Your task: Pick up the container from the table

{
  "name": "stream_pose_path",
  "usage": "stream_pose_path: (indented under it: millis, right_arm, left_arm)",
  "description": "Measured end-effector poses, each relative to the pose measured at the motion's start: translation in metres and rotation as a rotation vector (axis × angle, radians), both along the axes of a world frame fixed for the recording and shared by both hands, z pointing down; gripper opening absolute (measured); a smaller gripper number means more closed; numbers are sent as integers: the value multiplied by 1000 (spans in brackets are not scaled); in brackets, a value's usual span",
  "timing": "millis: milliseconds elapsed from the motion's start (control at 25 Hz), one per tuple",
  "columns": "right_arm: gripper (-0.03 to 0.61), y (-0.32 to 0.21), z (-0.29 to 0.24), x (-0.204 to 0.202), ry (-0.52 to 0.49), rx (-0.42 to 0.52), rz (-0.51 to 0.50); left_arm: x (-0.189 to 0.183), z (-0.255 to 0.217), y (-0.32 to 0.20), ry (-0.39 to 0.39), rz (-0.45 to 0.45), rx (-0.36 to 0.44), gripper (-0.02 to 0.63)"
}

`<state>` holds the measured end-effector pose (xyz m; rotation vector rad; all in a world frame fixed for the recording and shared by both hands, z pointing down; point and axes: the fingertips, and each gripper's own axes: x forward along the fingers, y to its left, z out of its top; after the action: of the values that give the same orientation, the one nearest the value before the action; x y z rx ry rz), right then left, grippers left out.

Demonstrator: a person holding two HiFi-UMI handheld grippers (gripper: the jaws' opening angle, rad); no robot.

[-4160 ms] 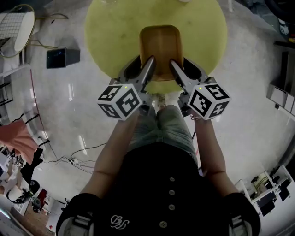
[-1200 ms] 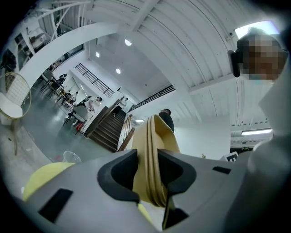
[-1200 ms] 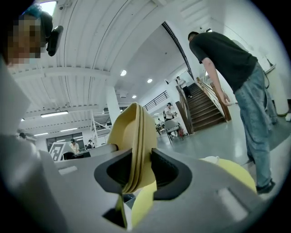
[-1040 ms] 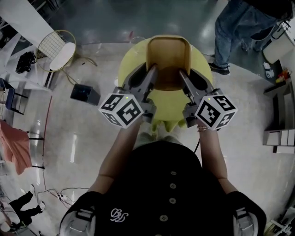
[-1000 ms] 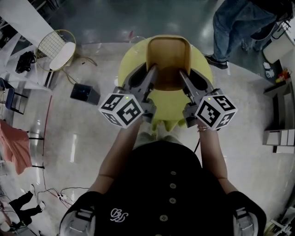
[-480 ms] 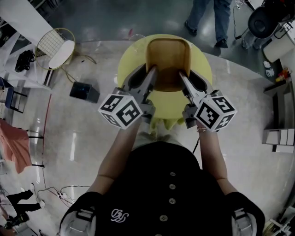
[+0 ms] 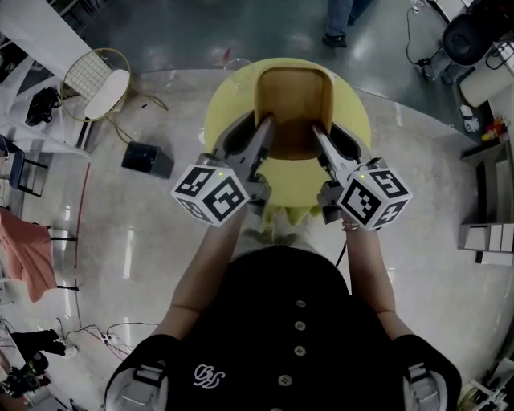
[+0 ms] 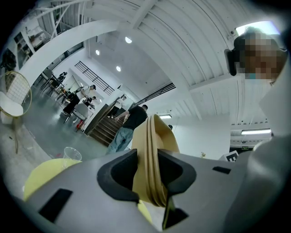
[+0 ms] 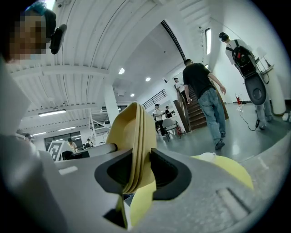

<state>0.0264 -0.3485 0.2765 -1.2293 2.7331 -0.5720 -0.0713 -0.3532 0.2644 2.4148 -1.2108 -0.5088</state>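
Yellow round table [image 7: 353,108] below tan container [image 7: 293,104], clear cup [image 8: 72,155] at far rim

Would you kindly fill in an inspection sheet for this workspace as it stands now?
Surface: round yellow table, under the held container.
Job's things: tan container, held over the table, nothing seen inside.
Clutter: clear plastic cup at the table's far edge.
Grippers: left gripper clamped on the container's left wall; right gripper closing, right wall between its jaws.
Cables: loose cables on the floor.
Surroundings: wire chair, black box, a person's legs beyond.
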Motion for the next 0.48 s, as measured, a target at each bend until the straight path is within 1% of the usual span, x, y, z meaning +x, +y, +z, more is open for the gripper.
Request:
stream_pose_path:
  millis: [480]
  right_arm:
    - [91,-1,2,3,2,4,27]
  left_arm:
    - [3,1,0,-7,13,4,113]
